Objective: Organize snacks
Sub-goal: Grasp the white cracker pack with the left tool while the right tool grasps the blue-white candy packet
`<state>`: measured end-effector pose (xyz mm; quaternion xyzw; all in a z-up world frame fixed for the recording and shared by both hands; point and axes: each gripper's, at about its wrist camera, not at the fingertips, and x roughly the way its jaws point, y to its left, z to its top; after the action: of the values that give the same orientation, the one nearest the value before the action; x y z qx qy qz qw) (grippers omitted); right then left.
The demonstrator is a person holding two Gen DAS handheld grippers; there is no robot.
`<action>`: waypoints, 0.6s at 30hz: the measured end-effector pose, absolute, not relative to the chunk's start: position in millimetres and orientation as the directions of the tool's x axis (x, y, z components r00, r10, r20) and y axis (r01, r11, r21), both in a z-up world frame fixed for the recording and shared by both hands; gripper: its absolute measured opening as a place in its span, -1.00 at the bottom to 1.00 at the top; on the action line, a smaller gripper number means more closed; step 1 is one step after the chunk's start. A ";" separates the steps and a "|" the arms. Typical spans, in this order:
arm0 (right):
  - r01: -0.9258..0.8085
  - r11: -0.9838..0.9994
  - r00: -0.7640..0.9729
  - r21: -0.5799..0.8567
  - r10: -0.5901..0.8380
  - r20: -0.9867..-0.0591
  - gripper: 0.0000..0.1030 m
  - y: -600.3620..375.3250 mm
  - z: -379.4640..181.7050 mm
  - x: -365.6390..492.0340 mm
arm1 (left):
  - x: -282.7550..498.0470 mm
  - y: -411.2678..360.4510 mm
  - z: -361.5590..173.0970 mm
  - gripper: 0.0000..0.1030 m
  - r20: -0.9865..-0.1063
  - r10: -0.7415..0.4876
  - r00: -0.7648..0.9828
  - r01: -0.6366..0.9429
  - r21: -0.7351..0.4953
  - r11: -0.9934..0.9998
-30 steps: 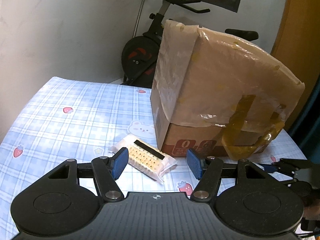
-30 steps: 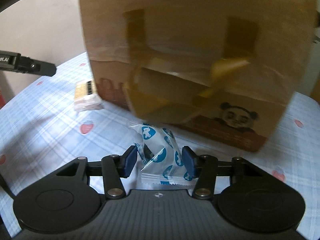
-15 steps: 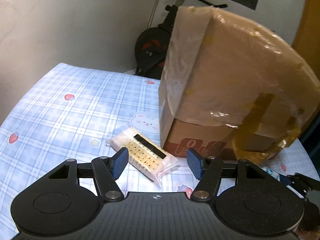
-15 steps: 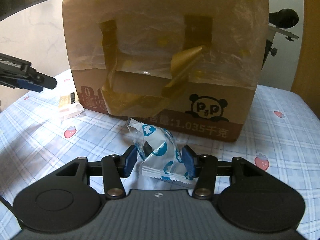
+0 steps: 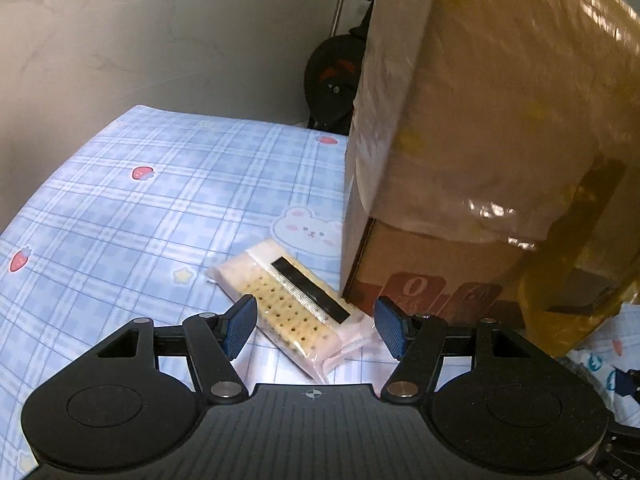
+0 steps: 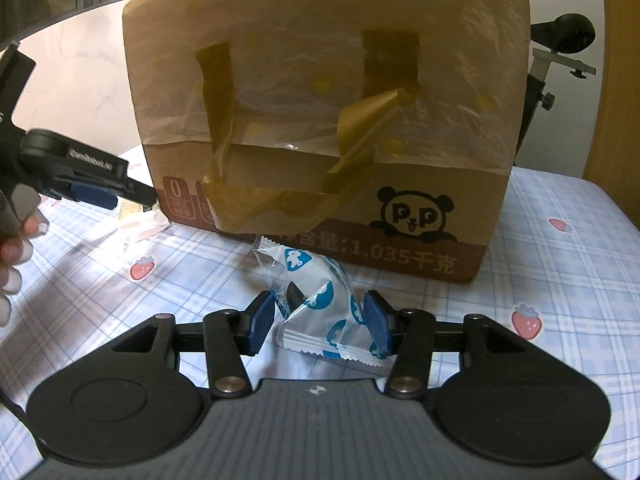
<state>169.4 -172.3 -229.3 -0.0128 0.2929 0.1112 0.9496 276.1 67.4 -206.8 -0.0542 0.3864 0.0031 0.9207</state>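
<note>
A clear packet of pale holed crackers (image 5: 296, 312) with a black strip lies on the checked cloth beside the box's corner. My left gripper (image 5: 315, 328) is open around it, its blue pads to either side and not pressing. In the right wrist view my right gripper (image 6: 318, 326) is shut on a white snack packet with blue print (image 6: 320, 304), just in front of the box. The left gripper (image 6: 92, 192) reaches in from the left there, held by a hand (image 6: 16, 248), and mostly hides the cracker packet (image 6: 140, 226).
A tall cardboard box (image 6: 320, 100) wrapped in plastic film and yellow tape, with a panda print, stands on the blue checked tablecloth (image 5: 140, 220). An exercise bike (image 5: 332, 80) stands behind the table by the wall. Open cloth stretches left of the crackers.
My left gripper has sunk and moved in on the cracker packet, which now lies between its pads; the box looms larger. The right gripper's view steadied, with the snack packet still in its grip.
</note>
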 end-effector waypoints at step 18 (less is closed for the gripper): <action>-0.215 0.975 0.804 0.049 0.205 -0.559 0.02 -171.7 -229.6 169.9 | 253.6 108.3 -209.5 0.42 -0.733 0.043 0.679 -0.100 -0.035 0.994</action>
<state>169.9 -171.7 -229.6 -0.0085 0.2931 0.1106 0.9496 253.6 108.3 -209.5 -0.0360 0.3985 0.0391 0.9156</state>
